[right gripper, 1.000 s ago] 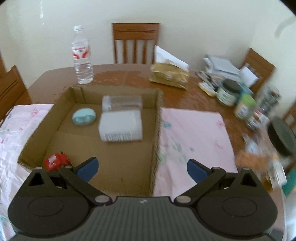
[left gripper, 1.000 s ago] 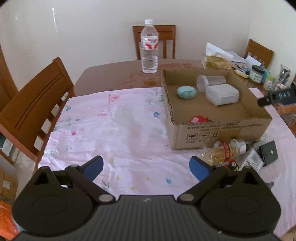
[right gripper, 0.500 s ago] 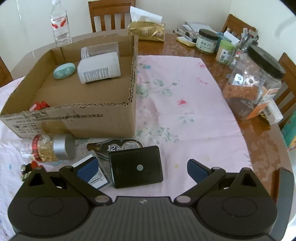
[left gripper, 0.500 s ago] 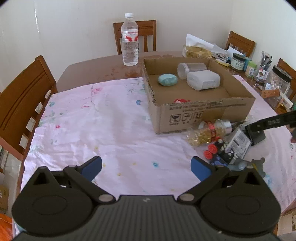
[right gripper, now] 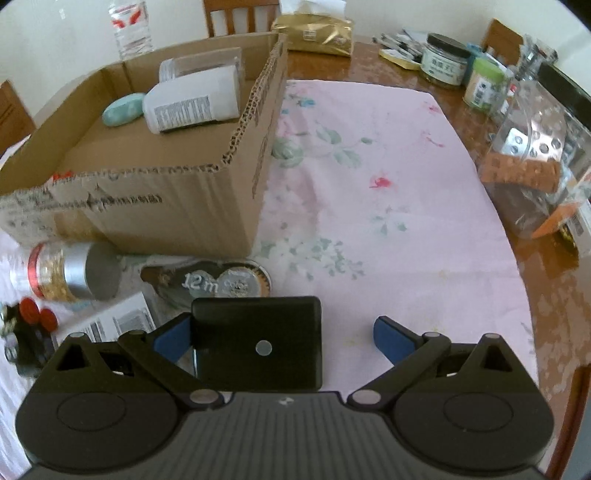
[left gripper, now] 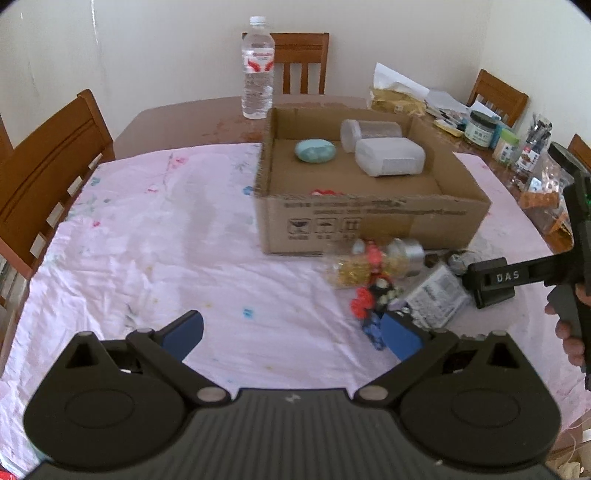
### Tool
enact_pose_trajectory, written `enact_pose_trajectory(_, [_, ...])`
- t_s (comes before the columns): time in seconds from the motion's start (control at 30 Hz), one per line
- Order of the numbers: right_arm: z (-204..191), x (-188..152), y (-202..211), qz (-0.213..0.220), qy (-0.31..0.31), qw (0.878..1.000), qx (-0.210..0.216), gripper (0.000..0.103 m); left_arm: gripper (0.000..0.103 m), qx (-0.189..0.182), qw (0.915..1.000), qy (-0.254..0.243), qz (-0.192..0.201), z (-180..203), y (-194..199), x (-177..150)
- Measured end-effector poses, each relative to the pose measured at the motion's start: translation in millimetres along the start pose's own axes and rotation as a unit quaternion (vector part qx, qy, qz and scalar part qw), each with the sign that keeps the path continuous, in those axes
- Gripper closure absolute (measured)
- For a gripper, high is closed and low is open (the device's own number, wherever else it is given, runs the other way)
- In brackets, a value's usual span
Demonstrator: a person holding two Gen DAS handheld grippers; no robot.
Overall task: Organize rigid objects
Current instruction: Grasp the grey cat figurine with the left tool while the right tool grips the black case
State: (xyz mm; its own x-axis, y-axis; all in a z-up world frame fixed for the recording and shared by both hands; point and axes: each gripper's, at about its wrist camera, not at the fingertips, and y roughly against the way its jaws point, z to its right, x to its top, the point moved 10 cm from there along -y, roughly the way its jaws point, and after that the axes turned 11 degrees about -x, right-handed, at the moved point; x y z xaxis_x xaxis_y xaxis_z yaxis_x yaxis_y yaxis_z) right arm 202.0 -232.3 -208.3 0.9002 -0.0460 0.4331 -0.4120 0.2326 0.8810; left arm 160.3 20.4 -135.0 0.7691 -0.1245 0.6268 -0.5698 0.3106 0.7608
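Observation:
A cardboard box (left gripper: 373,218) stands on the pink cloth and holds a teal oval (left gripper: 315,150), a clear jar (left gripper: 369,130), a white container (left gripper: 389,158) and a red toy (left gripper: 327,192). In front of it lie a glitter bottle (right gripper: 66,271), a toy with red wheels (left gripper: 364,304), a white carton (right gripper: 110,321), a tape dispenser (right gripper: 221,282) and a flat black case (right gripper: 258,343). My right gripper (right gripper: 282,336) is open and low over the cloth, with the black case between its fingers, close to the left one. My left gripper (left gripper: 291,334) is open and holds nothing, with its right fingertip beside the toy.
A water bottle (left gripper: 257,70) stands behind the box. Jars, a gold packet (right gripper: 314,31) and a clear plastic tub (right gripper: 535,166) crowd the table's right side. Wooden chairs (left gripper: 48,177) ring the table. The table edge (right gripper: 576,369) is near on the right. A hand (left gripper: 572,339) holds the right gripper.
My right gripper came down from over the cardboard box to the cloth in front of it and closed in around the black case. My left gripper shifted toward the loose items.

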Motion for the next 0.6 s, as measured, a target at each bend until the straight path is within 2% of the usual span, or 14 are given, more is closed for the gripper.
enact_pose_trajectory(0.17, [16, -4, -2, -0.002, 0.029, 1.0, -0.001, 0.0, 0.001, 0.005, 0.9999, -0.008, -0.008, 19, -5, -7])
enact_pose_trajectory(0.37, [24, -15, 2, -0.008, 0.093, 0.995, 0.031, 0.0, 0.001, -0.025, 0.9995, -0.001, -0.02, 48, -16, -20])
enact_pose_trajectory(0.6, [25, -17, 4, 0.011, 0.112, 0.993, 0.045, 0.0, 0.001, -0.056, 0.9974, -0.017, -0.041, 88, -35, -35])
